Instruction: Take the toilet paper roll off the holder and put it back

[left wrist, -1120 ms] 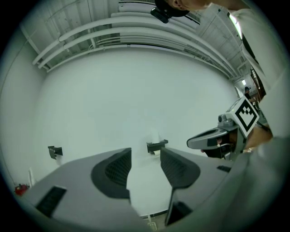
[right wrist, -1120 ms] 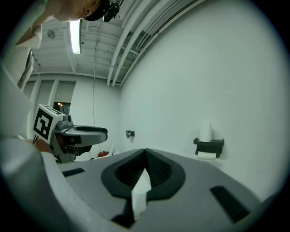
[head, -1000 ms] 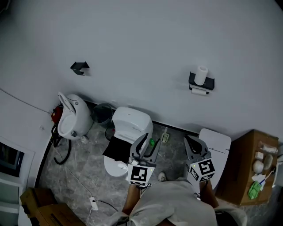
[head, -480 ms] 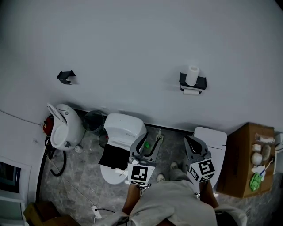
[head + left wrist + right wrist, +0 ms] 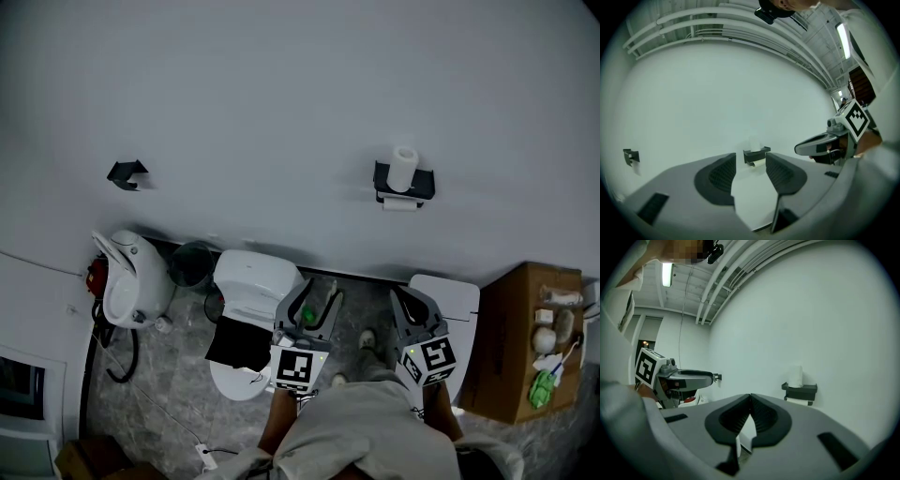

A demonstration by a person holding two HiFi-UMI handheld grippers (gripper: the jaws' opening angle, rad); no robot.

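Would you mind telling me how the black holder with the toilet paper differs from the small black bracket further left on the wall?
The holder carries a white roll standing upright on top, with paper showing beneath; the bracket is bare. The holder looks wider than the bracket. Both are black and fixed to the white wall at a similar height.

The head view looks from above, steeply down, on the wall (image 5: 281,84), the floor (image 5: 169,384) and, close below it, the left claw (image 5: 312,302) and the right claw (image 5: 415,305). Each claw view looks about level along its own jaws toward that wall, well apart from it. All three views share the holder (image 5: 403,183). Each claw view also shows the other claw at its side.
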